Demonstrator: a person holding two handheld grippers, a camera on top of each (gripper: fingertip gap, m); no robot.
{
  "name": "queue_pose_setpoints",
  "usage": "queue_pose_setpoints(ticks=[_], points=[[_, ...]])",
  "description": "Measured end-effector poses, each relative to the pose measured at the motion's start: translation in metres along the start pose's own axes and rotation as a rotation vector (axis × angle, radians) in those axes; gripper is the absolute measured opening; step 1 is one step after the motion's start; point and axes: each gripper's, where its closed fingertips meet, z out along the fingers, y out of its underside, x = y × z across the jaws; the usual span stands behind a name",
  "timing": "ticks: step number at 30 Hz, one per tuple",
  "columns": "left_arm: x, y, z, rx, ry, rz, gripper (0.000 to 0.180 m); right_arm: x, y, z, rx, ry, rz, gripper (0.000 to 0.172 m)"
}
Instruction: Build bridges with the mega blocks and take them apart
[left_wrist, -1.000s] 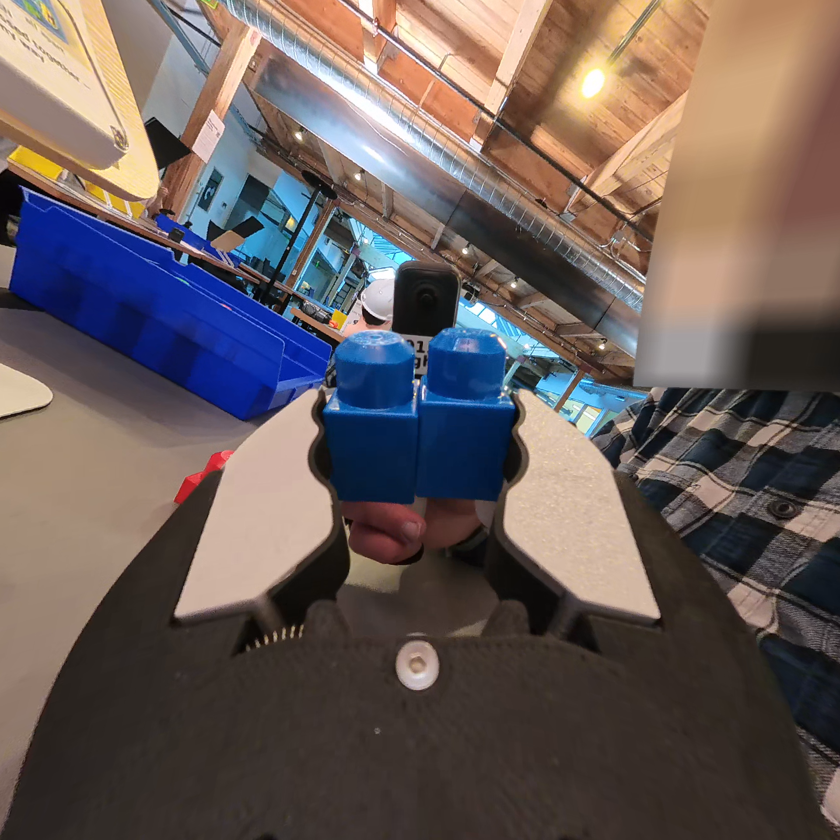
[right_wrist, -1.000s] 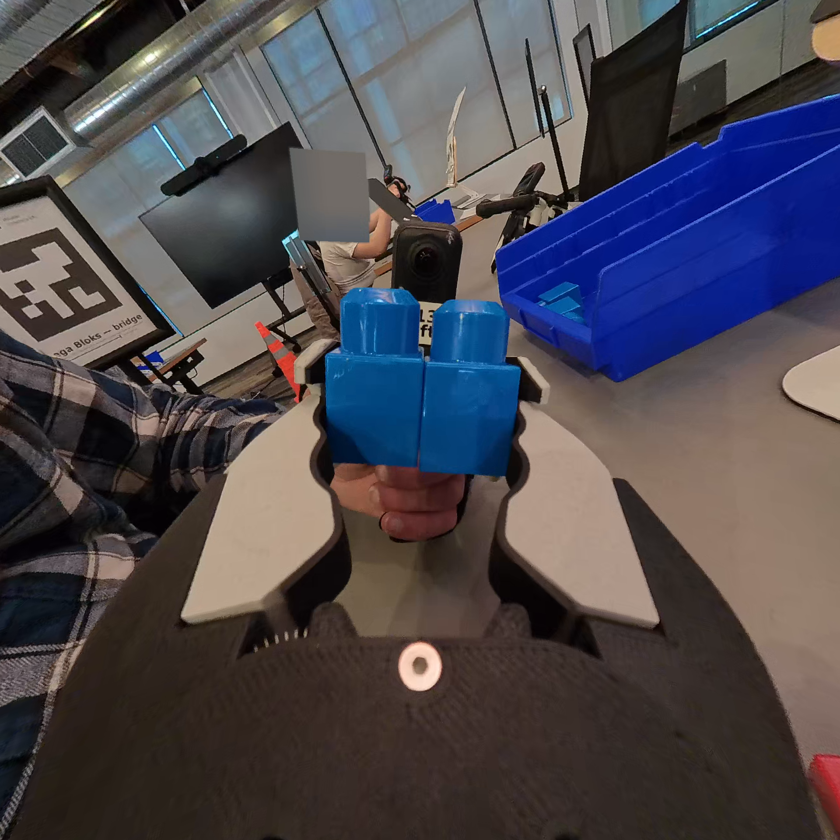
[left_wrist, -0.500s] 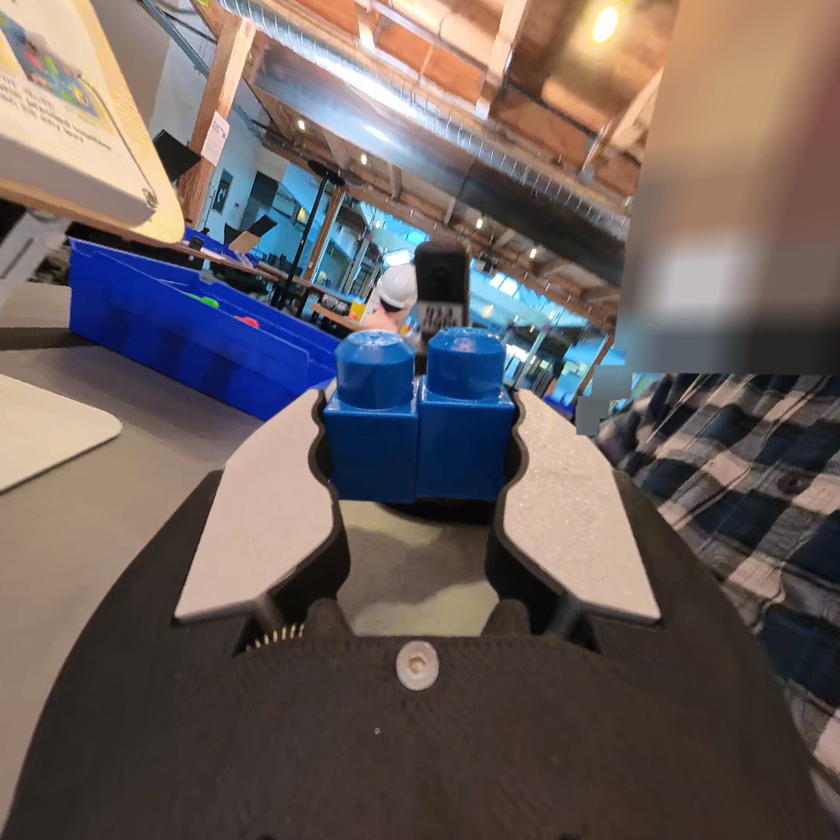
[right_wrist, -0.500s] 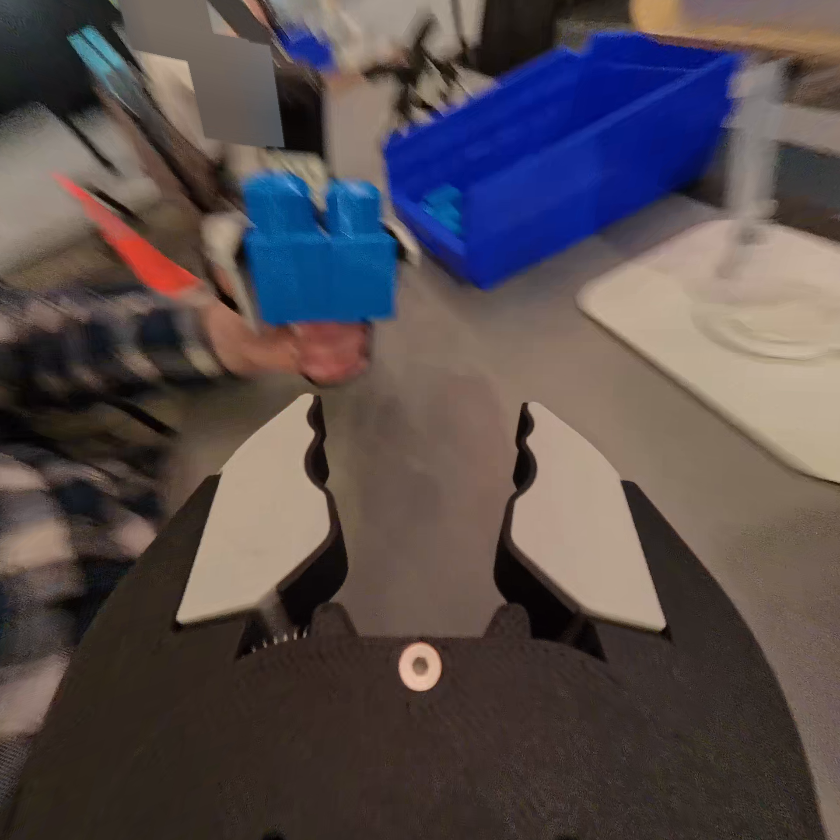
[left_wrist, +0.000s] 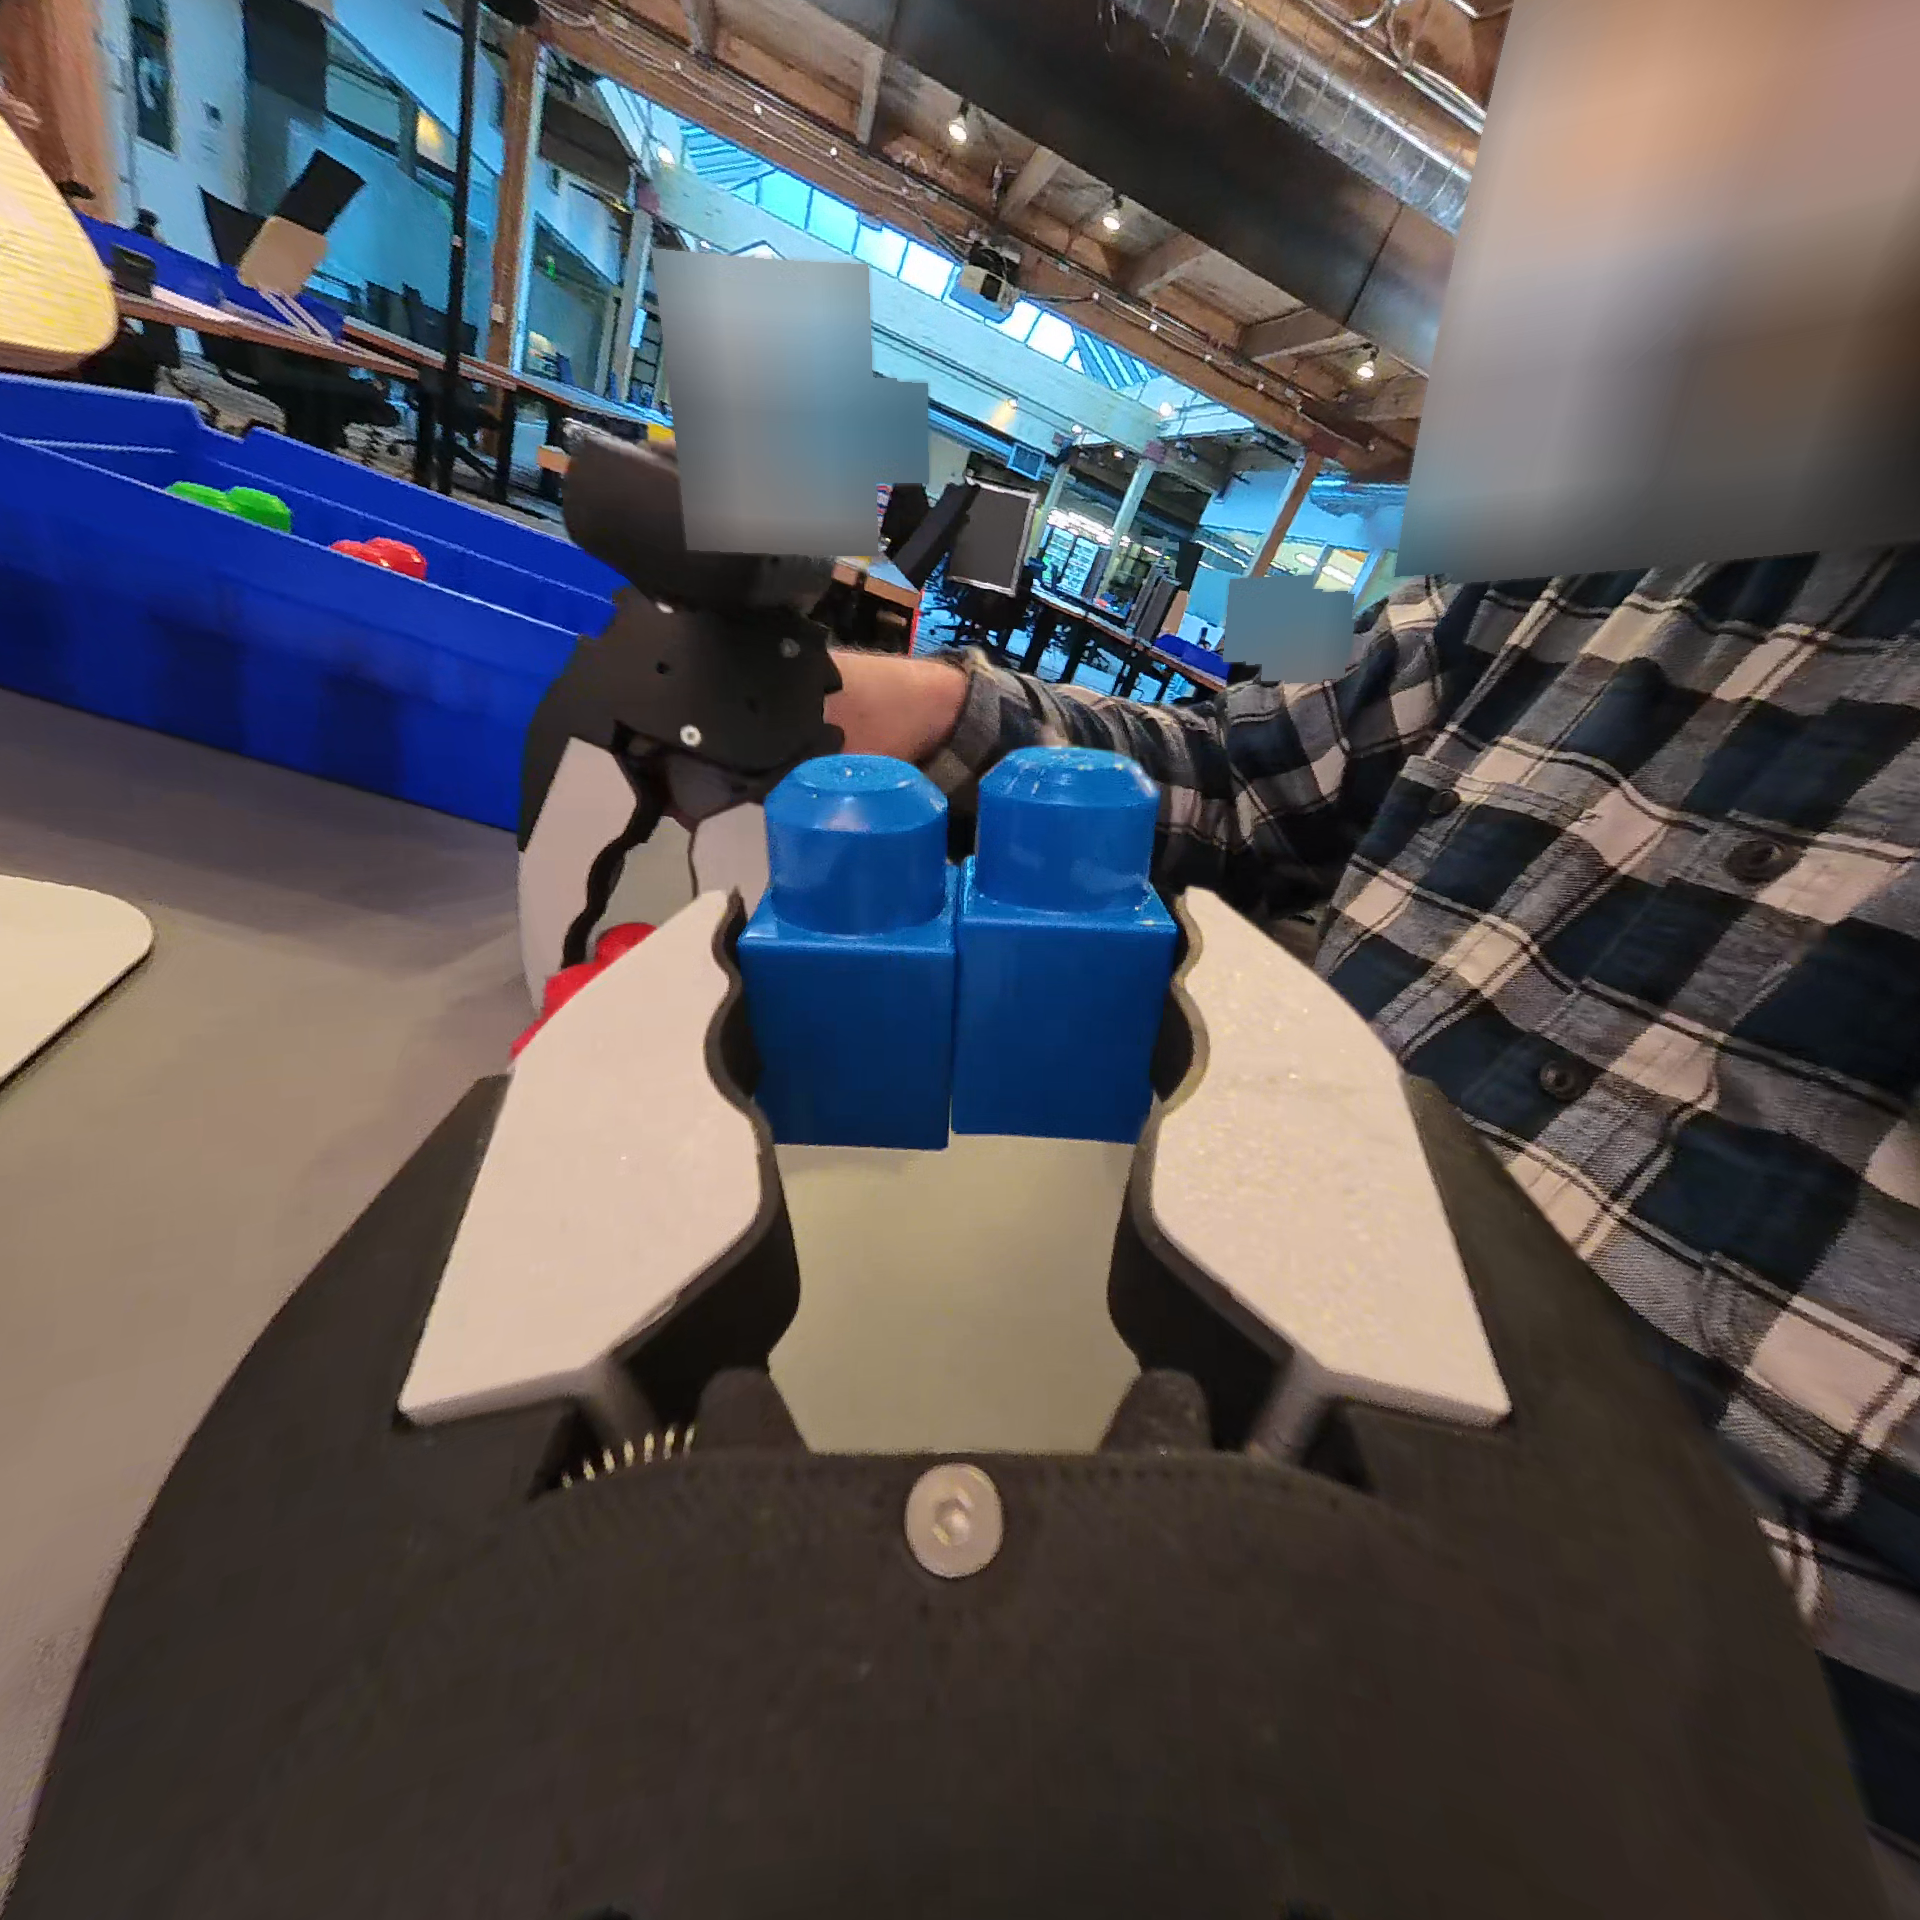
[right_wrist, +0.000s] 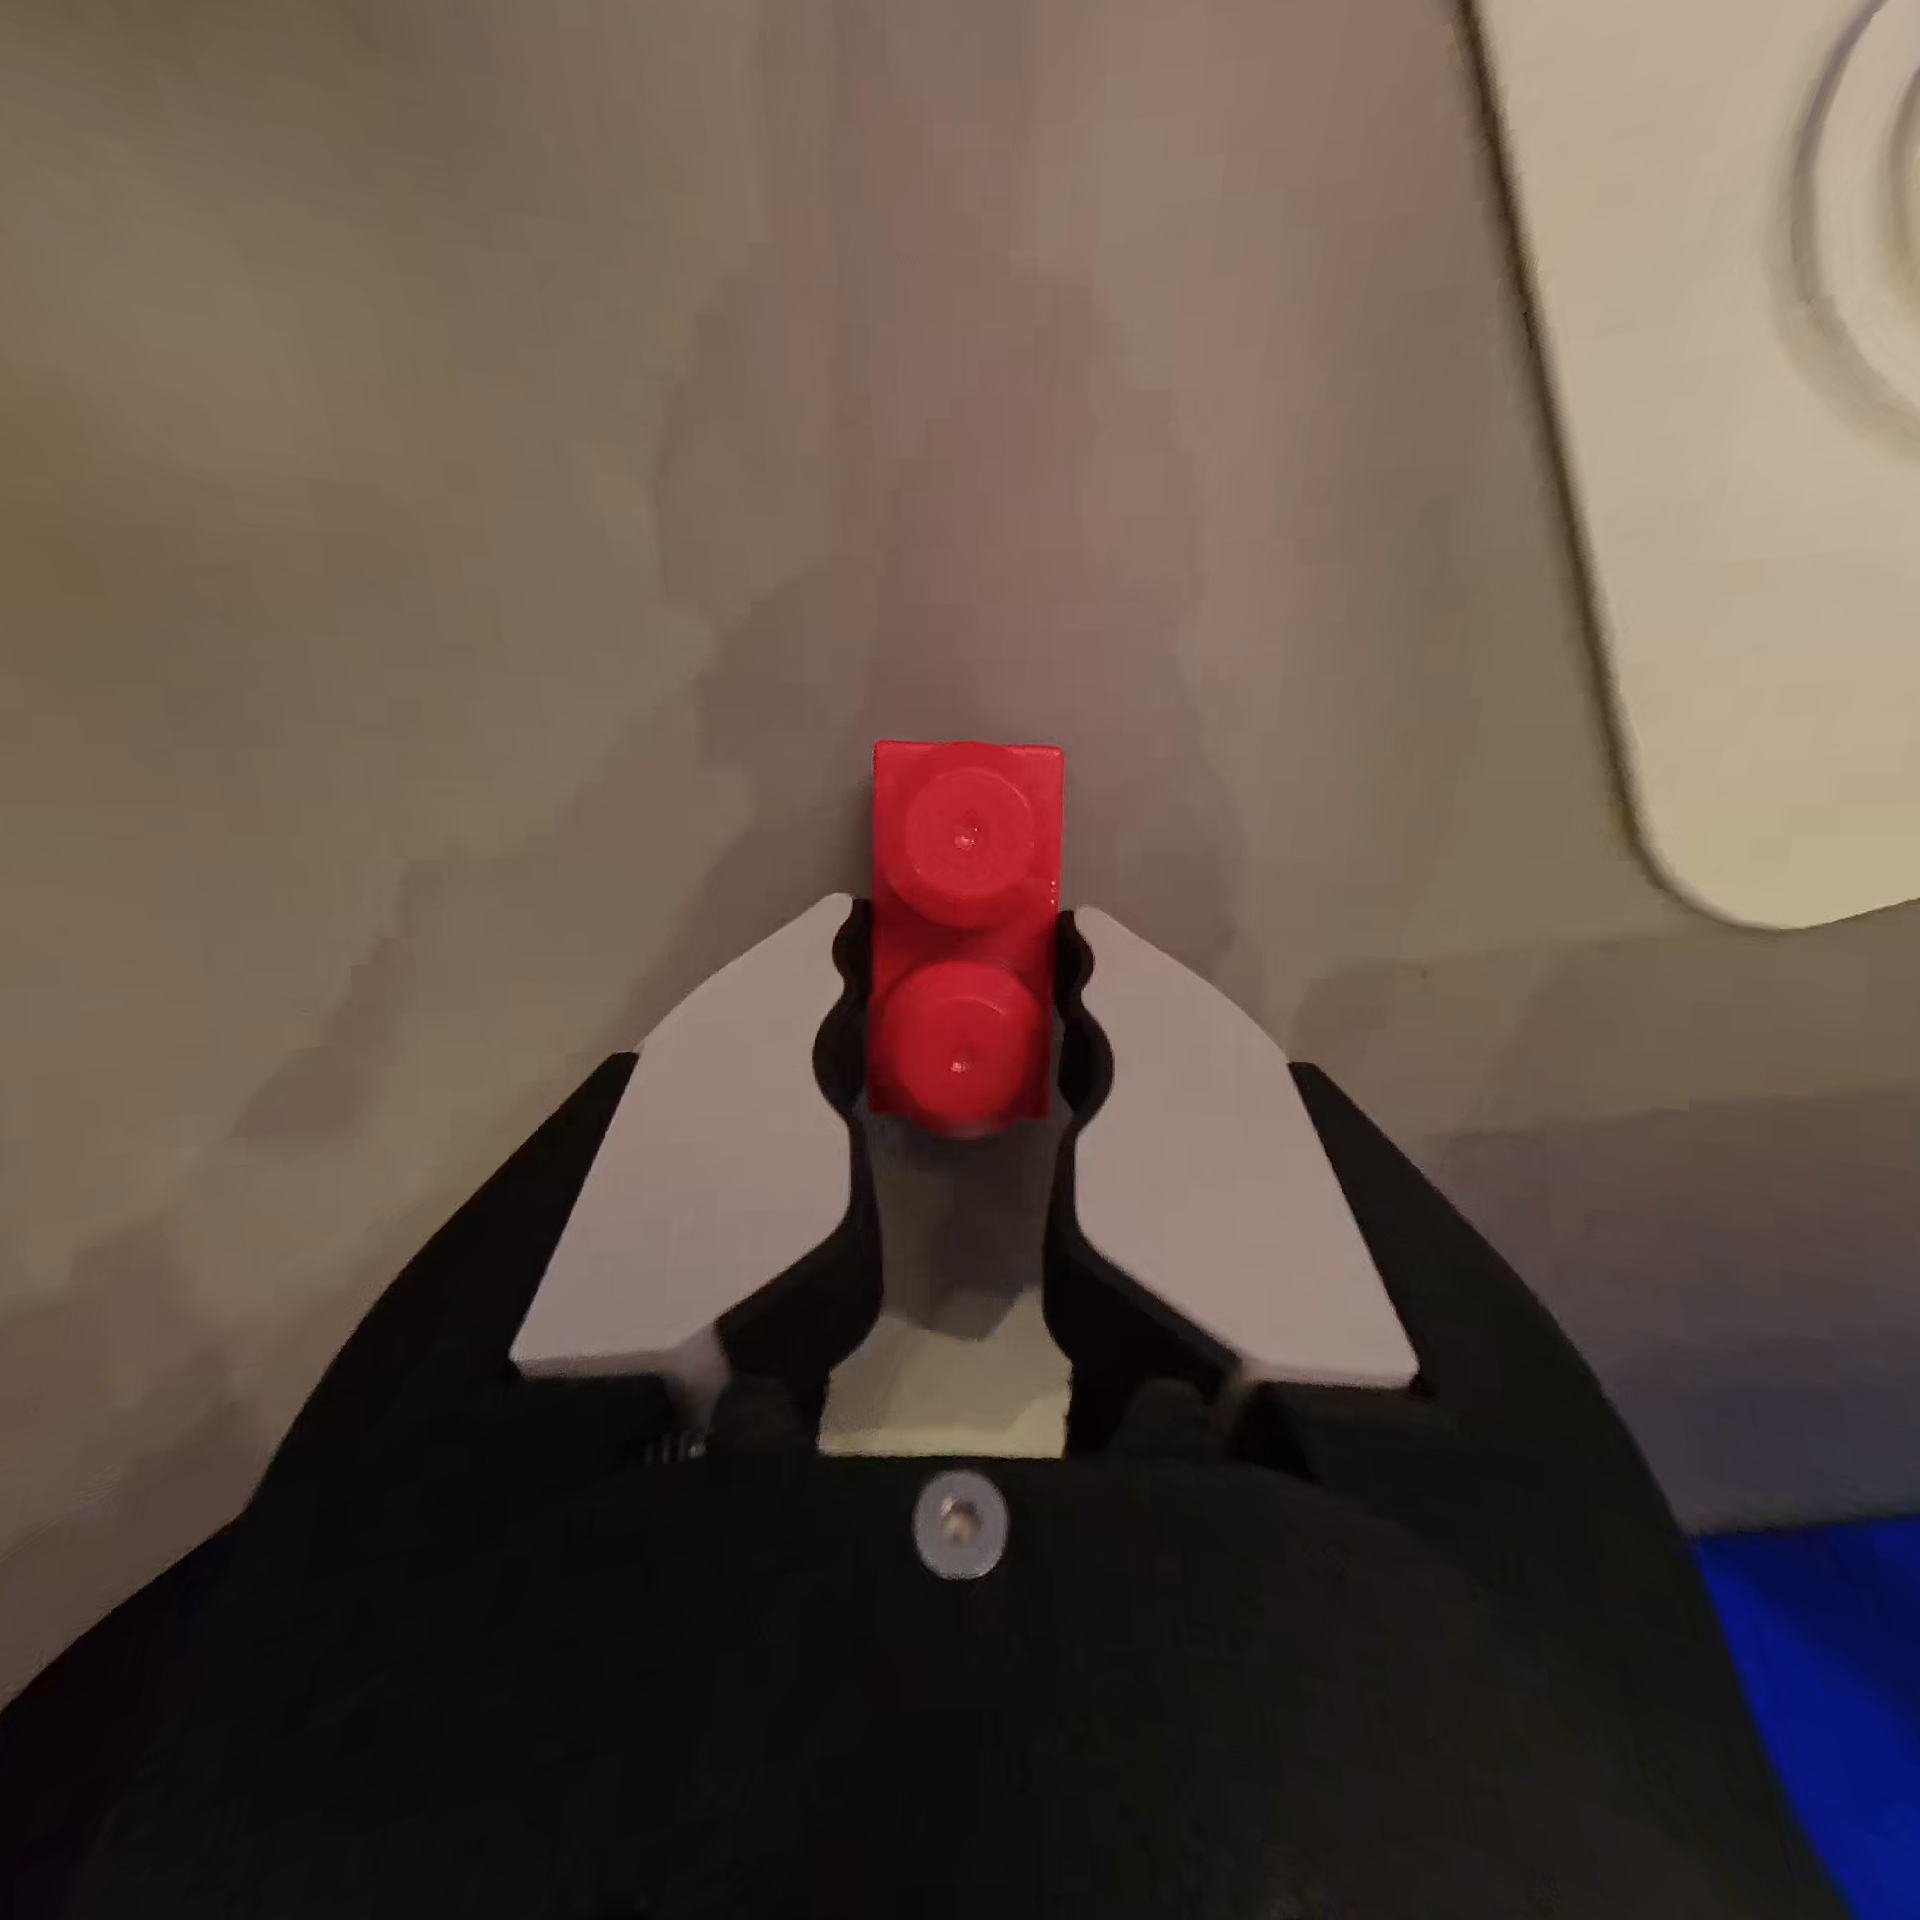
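Gripping blue block (left_wrist: 956, 997) w/ left tongs (left_wrist: 956, 935), red block (right_wrist: 966, 935) w/ right tongs (right_wrist: 964, 925).

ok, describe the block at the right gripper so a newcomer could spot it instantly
Start at the grey table, beside the cream mat. The right gripper points down at it, fingers closed on the sides of a small red block. Two studs face up, and it is red where the left gripper's is blue.

Blue two-stud block (left_wrist: 951, 997) between pale grey fingers (left_wrist: 613, 1132) on a black gripper body. Left of block: deep blue bin (left_wrist: 239, 634) holding green (left_wrist: 234, 506) and red pieces (left_wrist: 382, 556). Right of block: navy-and-white plaid shirt (left_wrist: 1621, 935). Red two-stud block (right_wrist: 966, 935) on grey table (right_wrist: 416, 520).
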Motion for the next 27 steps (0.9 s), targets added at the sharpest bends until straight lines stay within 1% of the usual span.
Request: queue_pose_setpoints(ticks=[1,3,6,8,9,11,15,18,20,23,25,27], points=[[0.002,0.0,0.001,-0.003,0.021,-0.002,0.074,0.0,-0.009,-0.008,0.057,-0.008,-0.025,0.034],[0.012,-0.002,0.004,0.006,0.112,-0.033,0.074,-0.01,-0.033,-0.036,0.211,-0.091,-0.073,0.034],[0.034,-0.001,0.011,0.007,0.287,-0.086,0.074,-0.044,-0.08,-0.106,0.498,-0.293,-0.274,0.034],[0.048,0.001,0.019,-0.003,0.393,-0.113,0.074,-0.064,-0.101,-0.139,0.57,-0.406,-0.401,0.034],[0.053,0.002,0.023,-0.006,0.439,-0.126,0.074,-0.075,-0.107,-0.15,0.576,-0.464,-0.465,0.034],[0.063,0.005,0.032,-0.024,0.515,-0.141,0.074,-0.092,-0.117,-0.158,0.546,-0.579,-0.554,0.034],[0.071,0.007,0.044,-0.005,0.601,-0.168,0.074,-0.118,-0.121,-0.145,0.401,-0.749,-0.667,0.034],[0.072,0.01,0.049,0.008,0.631,-0.185,0.074,-0.127,-0.122,-0.135,0.346,-0.837,-0.683,0.034],[0.071,0.009,0.049,0.019,0.642,-0.187,0.074,-0.131,-0.119,-0.133,0.323,-0.879,-0.696,0.034],[0.073,0.006,0.048,0.033,0.659,-0.183,0.074,-0.135,-0.12,-0.134,0.336,-0.911,-0.701,0.034],[0.075,0.004,0.048,0.044,0.671,-0.183,0.074,-0.137,-0.121,-0.134,0.35,-0.914,-0.709,0.034],[0.073,0.004,0.049,0.038,0.664,-0.179,0.074,-0.138,-0.12,-0.131,0.33,-0.912,-0.709,0.034]])
